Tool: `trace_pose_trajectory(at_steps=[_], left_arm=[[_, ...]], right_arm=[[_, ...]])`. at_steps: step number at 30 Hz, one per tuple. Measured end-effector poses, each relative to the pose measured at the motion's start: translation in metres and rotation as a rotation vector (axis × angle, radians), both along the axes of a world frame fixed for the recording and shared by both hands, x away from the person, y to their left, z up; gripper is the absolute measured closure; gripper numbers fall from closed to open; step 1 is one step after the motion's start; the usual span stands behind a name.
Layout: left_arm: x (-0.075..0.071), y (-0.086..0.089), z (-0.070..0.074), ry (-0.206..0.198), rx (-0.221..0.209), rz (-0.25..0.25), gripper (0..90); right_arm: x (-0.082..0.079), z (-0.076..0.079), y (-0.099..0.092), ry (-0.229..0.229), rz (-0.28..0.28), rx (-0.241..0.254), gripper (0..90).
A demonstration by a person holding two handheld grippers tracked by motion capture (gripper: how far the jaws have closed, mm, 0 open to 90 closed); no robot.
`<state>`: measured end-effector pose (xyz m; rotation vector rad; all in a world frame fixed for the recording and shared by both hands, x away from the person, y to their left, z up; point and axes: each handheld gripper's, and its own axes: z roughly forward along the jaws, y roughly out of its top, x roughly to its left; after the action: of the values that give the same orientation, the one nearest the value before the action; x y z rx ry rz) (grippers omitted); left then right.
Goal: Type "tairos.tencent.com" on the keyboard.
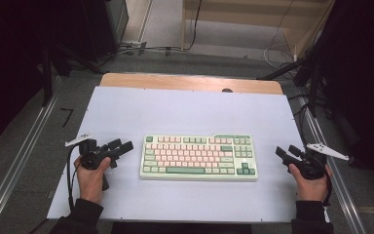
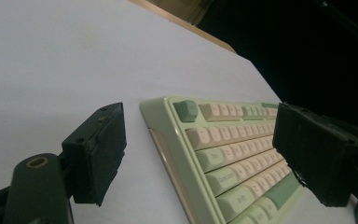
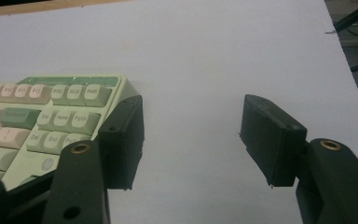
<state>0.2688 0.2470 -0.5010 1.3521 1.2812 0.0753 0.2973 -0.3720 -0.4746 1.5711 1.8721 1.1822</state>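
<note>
Tools (image 1: pixel 122 147) (image 1: pixel 283 152) open beside flat pastel green-and-pink keyboard (image 1: pixel 198 156).

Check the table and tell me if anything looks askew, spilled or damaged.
Nothing stands out. The keyboard lies flat and square on the white table, no keys visibly missing. The left tool and right tool flank it, open, touching nothing.

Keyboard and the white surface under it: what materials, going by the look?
Keyboard: probably moulded plastic. The pale green case has a slight sheen and rounded edges in the left gripper view; the keycaps, in pink, cream and green, look matte with printed legends.
White surface: a smooth, matte, thin sheet, maybe paper or laminate; I cannot tell which. It covers a table whose bare far edge looks like light wood or wood veneer.
</note>
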Motion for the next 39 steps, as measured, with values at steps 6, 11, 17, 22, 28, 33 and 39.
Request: trace_pose_trajectory(at_steps=[6, 11, 17, 22, 28, 33, 39], left_arm=[[0.0, -0.009, 0.002, -0.008, 0.085, 0.0, 17.0], [-0.002, -0.017, 0.006, -0.039, 0.198, 0.024, 23.1], [0.0, -0.029, 0.008, -0.056, 0.23, 0.009, 25.1], [0.002, -0.04, 0.008, -0.067, 0.251, -0.025, 27.6], [0.006, -0.055, 0.009, -0.084, 0.297, -0.05, 30.0], [0.009, -0.078, 0.016, -0.122, 0.354, -0.107, 36.1], [0.014, -0.102, 0.015, -0.123, 0.368, -0.206, 60.7]], right_arm=[[0.0, 0.001, 0.005, -0.001, 0.015, -0.002, 37.9], [-0.002, 0.002, 0.01, -0.001, 0.029, -0.004, 37.9], [-0.004, 0.002, 0.013, 0.001, 0.041, -0.002, 37.9], [-0.007, 0.001, 0.021, 0.003, 0.067, -0.009, 38.0], [-0.011, 0.002, 0.031, 0.0, 0.092, -0.018, 38.0], [-0.014, 0.001, 0.033, -0.001, 0.103, -0.021, 38.0], [-0.016, 0.002, 0.034, -0.003, 0.102, -0.019, 38.0]])
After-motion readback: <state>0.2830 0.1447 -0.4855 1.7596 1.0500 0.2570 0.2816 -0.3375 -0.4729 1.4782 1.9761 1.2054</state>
